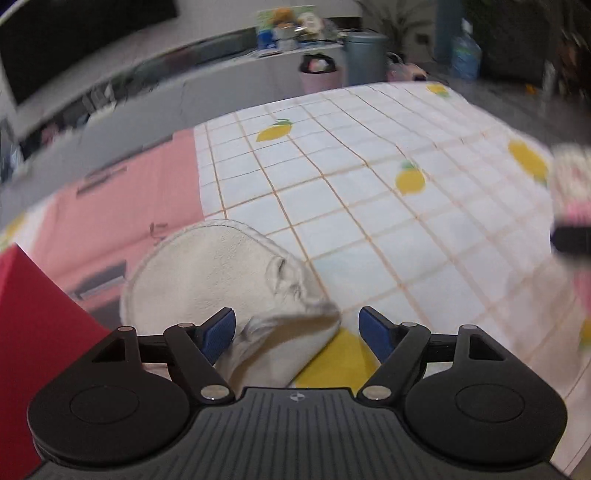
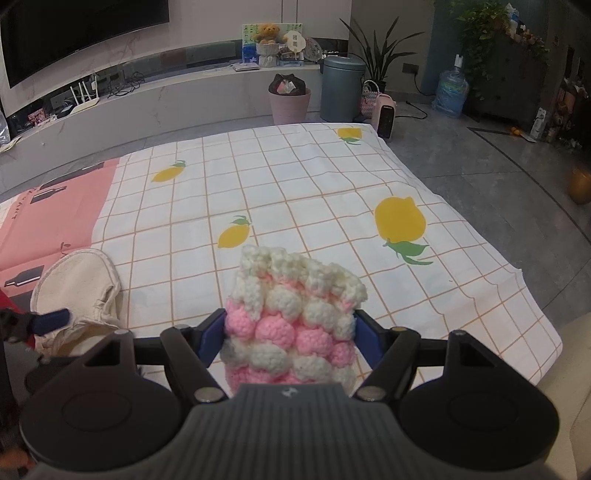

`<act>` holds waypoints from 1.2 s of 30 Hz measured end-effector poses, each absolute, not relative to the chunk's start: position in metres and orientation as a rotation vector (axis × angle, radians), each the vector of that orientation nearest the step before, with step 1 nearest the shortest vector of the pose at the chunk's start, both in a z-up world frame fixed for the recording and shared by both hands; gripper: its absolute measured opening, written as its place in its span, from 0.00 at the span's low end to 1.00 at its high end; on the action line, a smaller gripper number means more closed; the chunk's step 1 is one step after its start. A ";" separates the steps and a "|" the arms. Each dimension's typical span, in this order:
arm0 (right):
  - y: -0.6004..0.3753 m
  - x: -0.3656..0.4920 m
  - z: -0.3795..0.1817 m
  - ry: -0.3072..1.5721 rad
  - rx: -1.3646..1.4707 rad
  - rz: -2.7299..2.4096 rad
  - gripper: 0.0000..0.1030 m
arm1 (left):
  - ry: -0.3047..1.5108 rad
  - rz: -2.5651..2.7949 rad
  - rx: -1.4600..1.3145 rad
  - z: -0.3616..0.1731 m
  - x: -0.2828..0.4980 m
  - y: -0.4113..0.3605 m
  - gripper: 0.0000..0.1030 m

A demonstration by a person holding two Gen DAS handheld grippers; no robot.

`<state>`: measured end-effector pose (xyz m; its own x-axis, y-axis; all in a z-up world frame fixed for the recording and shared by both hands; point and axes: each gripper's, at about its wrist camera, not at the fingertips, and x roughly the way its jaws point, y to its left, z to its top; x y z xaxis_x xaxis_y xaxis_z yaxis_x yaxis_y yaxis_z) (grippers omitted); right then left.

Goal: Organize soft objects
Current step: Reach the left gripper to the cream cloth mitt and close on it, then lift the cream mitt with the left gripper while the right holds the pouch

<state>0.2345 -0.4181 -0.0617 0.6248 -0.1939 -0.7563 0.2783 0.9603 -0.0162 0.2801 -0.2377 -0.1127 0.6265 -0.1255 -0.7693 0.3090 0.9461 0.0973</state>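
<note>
Our left gripper spread over cream cloth; right gripper pinching knitted pouch. Cloth beside red box may slip if we grab only edge.

The towel lies on the cloth, left of the knitted piece.

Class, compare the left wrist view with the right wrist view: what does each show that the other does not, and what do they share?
Left wrist only: a red box at the left edge, and the left gripper open around the cream cloth's near edge.

Right wrist only: the right gripper shut on a pink-and-white crocheted piece, sharply seen, plus a brown teddy bear on the shelf.

Both: the cream cloth, the lemon-print tablecloth, the pink bin.
</note>
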 end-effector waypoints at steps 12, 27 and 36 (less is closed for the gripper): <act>-0.419 0.235 -0.064 0.863 0.101 -0.265 0.70 | 0.962 0.036 0.130 -0.113 0.332 -0.242 0.89; -0.417 0.233 -0.065 0.872 0.099 -0.257 0.70 | 0.975 0.108 -0.059 -0.112 0.332 -0.217 0.76; -0.418 0.234 -0.066 0.871 0.098 -0.247 0.70 | 1.012 -0.035 0.001 -0.103 0.329 -0.216 0.17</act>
